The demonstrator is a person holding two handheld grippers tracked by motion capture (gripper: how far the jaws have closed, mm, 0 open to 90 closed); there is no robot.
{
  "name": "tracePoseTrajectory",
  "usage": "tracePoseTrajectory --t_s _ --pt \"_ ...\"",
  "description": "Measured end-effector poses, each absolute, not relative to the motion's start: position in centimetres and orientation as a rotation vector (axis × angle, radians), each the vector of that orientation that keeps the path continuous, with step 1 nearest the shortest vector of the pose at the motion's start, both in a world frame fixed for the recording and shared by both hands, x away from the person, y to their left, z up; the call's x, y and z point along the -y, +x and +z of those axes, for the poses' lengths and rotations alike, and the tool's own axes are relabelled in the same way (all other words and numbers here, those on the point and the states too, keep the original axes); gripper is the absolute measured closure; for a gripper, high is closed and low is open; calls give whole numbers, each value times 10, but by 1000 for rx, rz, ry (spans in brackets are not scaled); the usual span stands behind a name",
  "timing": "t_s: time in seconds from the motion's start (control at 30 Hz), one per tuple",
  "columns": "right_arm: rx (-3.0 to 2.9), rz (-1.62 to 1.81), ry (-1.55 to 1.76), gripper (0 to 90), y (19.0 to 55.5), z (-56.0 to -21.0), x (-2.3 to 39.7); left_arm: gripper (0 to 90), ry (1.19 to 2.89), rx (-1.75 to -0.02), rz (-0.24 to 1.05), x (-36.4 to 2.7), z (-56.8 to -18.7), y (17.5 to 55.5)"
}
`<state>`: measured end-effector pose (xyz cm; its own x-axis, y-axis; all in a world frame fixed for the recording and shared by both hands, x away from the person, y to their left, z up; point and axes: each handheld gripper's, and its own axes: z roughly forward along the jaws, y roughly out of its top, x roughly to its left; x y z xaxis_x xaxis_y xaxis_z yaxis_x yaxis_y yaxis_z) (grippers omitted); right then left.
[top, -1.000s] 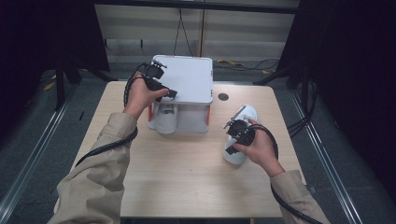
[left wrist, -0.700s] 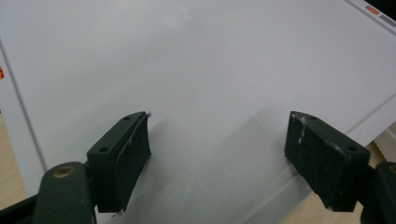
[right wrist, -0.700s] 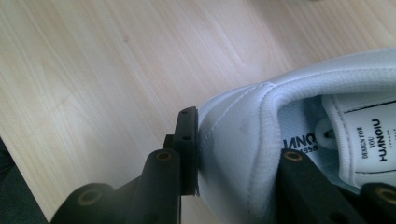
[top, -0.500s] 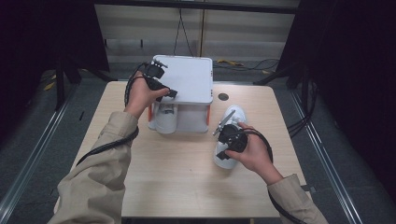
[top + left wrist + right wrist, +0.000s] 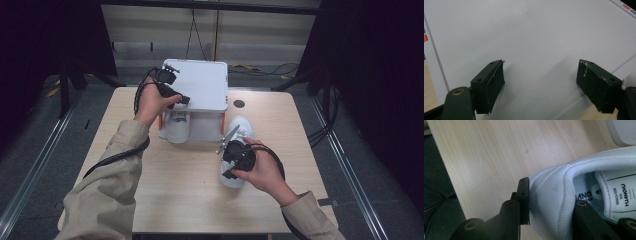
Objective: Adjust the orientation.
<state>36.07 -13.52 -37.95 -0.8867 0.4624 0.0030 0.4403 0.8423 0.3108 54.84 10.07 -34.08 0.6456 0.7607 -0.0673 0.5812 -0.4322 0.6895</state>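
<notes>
Overhead, your left gripper (image 5: 172, 95) rests on the white rack (image 5: 200, 85), seemingly to steady it. Along its jaws, they stand spread, gripping nothing. Along your right gripper (image 5: 549, 202), the jaws pinch the white shoe's (image 5: 564, 187) heel wall on the table (image 5: 486, 157).

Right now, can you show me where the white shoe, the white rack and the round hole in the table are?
white shoe (image 5: 549, 192), right gripper view, heel.
white rack (image 5: 202, 85), high view, flat top.
round hole (image 5: 239, 103), high view, middle.

The white shoe's tongue label (image 5: 621, 192) reads "DESIGN FOR YOU HUANOIU"; insole print seems the same brand.
</notes>
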Motion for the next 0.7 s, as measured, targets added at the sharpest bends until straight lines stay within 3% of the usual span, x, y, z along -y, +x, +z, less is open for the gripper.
tracePoseTrajectory --t_s 0.7 --pt "-2962 482 602 700 330 -366 117 219 2145 -1044 345 -101 -343 546"
